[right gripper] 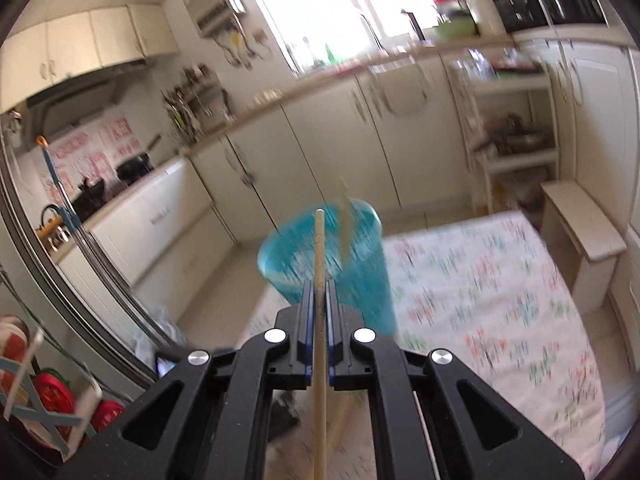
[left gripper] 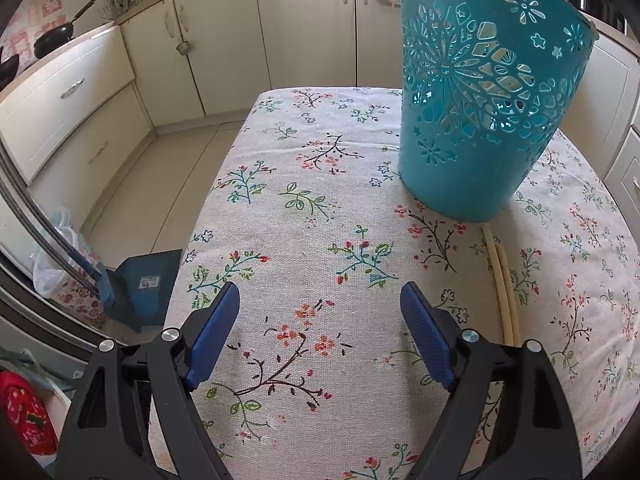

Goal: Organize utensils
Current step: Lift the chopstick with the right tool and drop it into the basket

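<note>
Basket [left gripper: 480,120]: teal plastic, perforated with flower cut-outs, upright on the table [left gripper: 280,208], toward its far right part; floral cloth lies open on the near and left sides of the basket, and the table's far edge runs just behind it. Chopsticks [left gripper: 506,288]: a pale pair lying on the cloth, one end at the foot of the basket, running back toward the camera and passing behind the right finger of the left gripper [left gripper: 320,332]. Left gripper: jaws spread wide, nothing between them, hovering over bare cloth on the near side of the basket, well apart from it. Right gripper [right gripper: 319,316]: jaws pressed narrow on a single stick [right gripper: 319,264], pale wood, held along the fingers with its tip over the mouth of the basket in the right wrist view; that view is motion-blurred, and whether the tip is inside the rim cannot be told. A second pale stick [right gripper: 345,232] stands in the basket, leaning on the far rim. Left of the basket the table edge drops to tiled floor [left gripper: 160,184]; a blue dustpan [left gripper: 148,284] stands on the floor by the near left corner. Cream cabinets [left gripper: 240,40] line the walls beyond the basket; a black pan [left gripper: 56,36] sits on the counter at far left.
</note>
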Available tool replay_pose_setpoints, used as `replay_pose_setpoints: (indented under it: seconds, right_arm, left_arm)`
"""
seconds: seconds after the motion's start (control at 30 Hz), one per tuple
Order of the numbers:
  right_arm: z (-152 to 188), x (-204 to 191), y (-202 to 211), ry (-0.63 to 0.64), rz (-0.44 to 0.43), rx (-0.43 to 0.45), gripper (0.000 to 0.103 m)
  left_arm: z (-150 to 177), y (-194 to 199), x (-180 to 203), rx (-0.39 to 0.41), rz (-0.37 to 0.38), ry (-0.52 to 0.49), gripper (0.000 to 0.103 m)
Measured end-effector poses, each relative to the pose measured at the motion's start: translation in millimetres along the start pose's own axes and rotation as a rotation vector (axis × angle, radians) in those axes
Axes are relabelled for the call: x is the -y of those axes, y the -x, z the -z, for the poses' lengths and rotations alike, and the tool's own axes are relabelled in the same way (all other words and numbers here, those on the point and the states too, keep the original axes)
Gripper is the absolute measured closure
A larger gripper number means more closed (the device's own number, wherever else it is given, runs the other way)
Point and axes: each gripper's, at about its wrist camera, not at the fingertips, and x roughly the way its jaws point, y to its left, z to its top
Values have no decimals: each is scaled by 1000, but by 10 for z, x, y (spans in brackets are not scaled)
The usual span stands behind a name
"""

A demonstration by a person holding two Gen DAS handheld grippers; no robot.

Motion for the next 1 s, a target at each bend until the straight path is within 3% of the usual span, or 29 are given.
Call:
replay_pose_setpoints:
  seconds: [0.3,0.63,0.8,1.0]
  right_arm:
    - [-685,-276,-90,6,-31,190,97]
    - [-939,-256,-545,-17,53,308,97]
    - [-835,-142,-871,-25,99,259,97]
    - [-494,-51,-1089,-8,132,119,97]
  left_arm:
    - [1,-7,-12,-1,11,1,24]
    - [-12,-61,-20,-22,12,14,24]
    - [-25,-83,-54,-31,19,31,24]
    - [-28,-98,-42,-37,13,27,24]
